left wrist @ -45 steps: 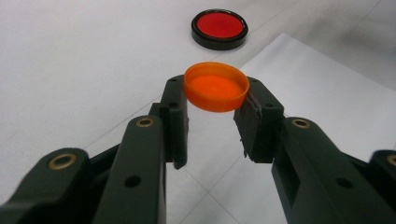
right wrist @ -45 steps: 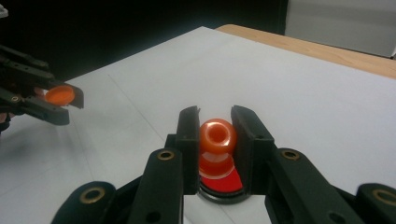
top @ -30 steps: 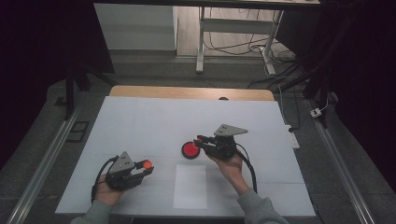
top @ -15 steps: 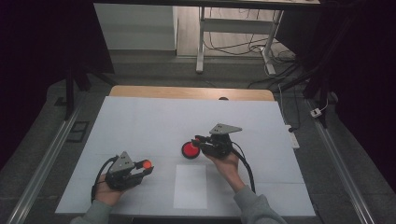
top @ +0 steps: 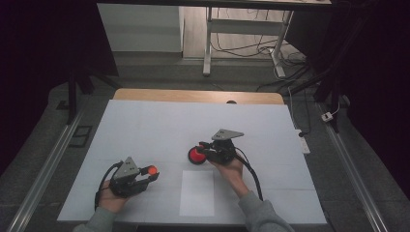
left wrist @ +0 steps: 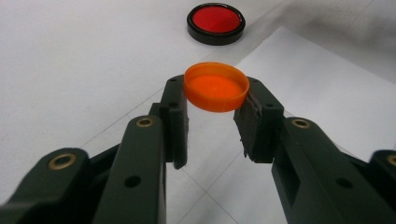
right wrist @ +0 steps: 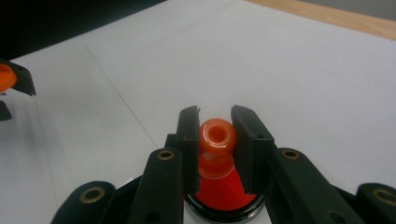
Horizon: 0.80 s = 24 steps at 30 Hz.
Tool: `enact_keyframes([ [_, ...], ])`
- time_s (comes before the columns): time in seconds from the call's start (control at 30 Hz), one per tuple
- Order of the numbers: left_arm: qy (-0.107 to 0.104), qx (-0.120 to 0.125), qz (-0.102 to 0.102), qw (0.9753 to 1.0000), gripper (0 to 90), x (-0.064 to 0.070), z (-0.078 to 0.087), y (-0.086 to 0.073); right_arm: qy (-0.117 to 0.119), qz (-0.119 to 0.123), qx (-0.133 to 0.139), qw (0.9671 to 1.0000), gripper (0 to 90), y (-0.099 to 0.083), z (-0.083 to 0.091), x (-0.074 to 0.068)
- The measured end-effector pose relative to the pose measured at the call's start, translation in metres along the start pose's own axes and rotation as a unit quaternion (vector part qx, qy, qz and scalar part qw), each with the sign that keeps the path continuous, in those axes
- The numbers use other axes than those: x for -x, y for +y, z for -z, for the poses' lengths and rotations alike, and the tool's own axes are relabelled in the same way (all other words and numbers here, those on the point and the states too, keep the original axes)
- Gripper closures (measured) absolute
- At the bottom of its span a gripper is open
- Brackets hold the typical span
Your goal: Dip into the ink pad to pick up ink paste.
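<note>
My left gripper (top: 151,174) at the front left is shut on a shallow orange cap (top: 152,169), its hollow side up; the left gripper view has the cap (left wrist: 215,88) pinched at the tips of the gripper (left wrist: 215,95). My right gripper (top: 203,147) hovers over a red dish with a black rim (top: 195,155) at the table's middle. In its own view the right gripper (right wrist: 217,116) is shut on a small orange piece (right wrist: 217,137) with a round hole on top and a flared base, just above the dish (right wrist: 224,217). The dish (left wrist: 215,21) lies flat.
A white paper sheet (top: 197,192) lies flat in front of the dish, between the two hands. The white mat (top: 159,125) covers the table up to a wooden strip (top: 193,95) at the far edge. Cables and table legs stand on the floor beyond.
My right gripper has shifted slightly to the left over the red dish. The left gripper and its cap have stayed put.
</note>
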<state>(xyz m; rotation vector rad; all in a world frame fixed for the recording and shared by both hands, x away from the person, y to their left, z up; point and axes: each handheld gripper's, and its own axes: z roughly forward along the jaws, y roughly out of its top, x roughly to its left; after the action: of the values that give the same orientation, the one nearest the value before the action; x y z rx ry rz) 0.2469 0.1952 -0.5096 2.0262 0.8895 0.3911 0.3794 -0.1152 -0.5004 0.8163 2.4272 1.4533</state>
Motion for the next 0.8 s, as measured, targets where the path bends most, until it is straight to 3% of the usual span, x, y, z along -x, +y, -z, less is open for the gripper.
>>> enact_keyframes([
  [0.27, -0.002, 0.001, 0.001, 1.0000, 64.8, -0.001, 0.001, 0.000, -0.008, 0.014, -0.018, 0.9997, 72.6, -0.005, -0.014, -0.001],
  [0.8, -0.004, -0.003, 0.002, 1.0000, 64.8, 0.000, -0.001, -0.001, -0.025, 0.029, -0.041, 0.9985, 72.6, -0.011, -0.022, 0.001],
])
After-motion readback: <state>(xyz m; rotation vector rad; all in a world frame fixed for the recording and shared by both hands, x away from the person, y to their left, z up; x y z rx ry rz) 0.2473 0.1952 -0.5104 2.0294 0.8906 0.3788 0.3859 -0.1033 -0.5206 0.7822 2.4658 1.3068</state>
